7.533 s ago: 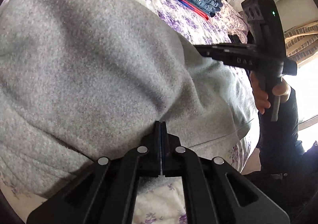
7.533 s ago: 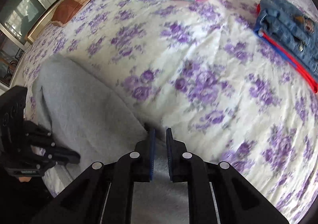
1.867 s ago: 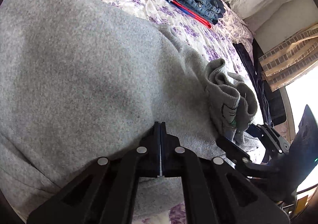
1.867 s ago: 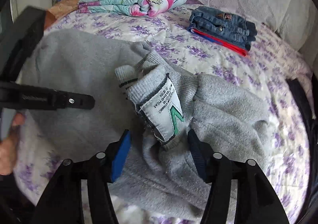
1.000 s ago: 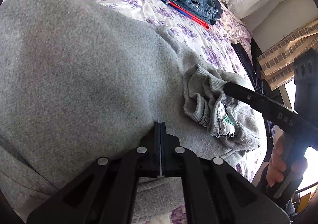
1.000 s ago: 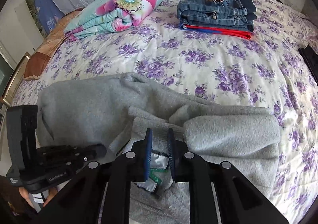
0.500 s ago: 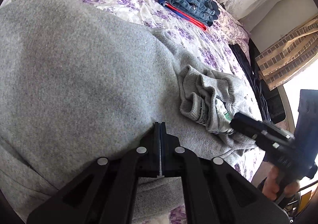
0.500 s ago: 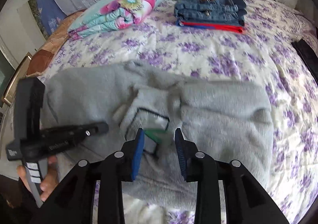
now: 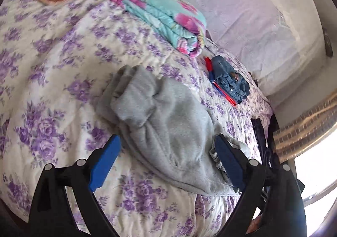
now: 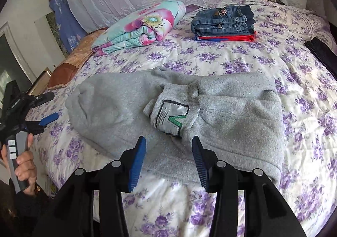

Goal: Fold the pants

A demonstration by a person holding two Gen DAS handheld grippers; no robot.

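on a flowered bed, grey pants lie folded and both grippers are empty

on the purple-flowered bedspread (image 10: 242,56), near its front edge, the grey pants (image 10: 231,110) lie doubled into a thick, rough rectangle, with the ribbed waistband and its white label (image 10: 170,118) turned up on top at the middle. the left gripper (image 9: 166,161) has just been opening its jaws and they now stand wide apart above the bundle; the blue pads frame the cloth in the left wrist view but do not press on it. the right gripper (image 10: 168,159) has also just been opening; its jaws are partly apart over the near edge of the pants, with nothing clamped between them. the person's hand (image 10: 23,163) holds the left tool off the left end of the bundle. by the look of it the main folds are made and the garment has been let go. what seems left is tidying: the left end bulges, the waistband sticks up, and the edges are not square. folded jeans (image 10: 223,19) and a flowered quilt (image 10: 143,26) sit well apart, toward the headboard.
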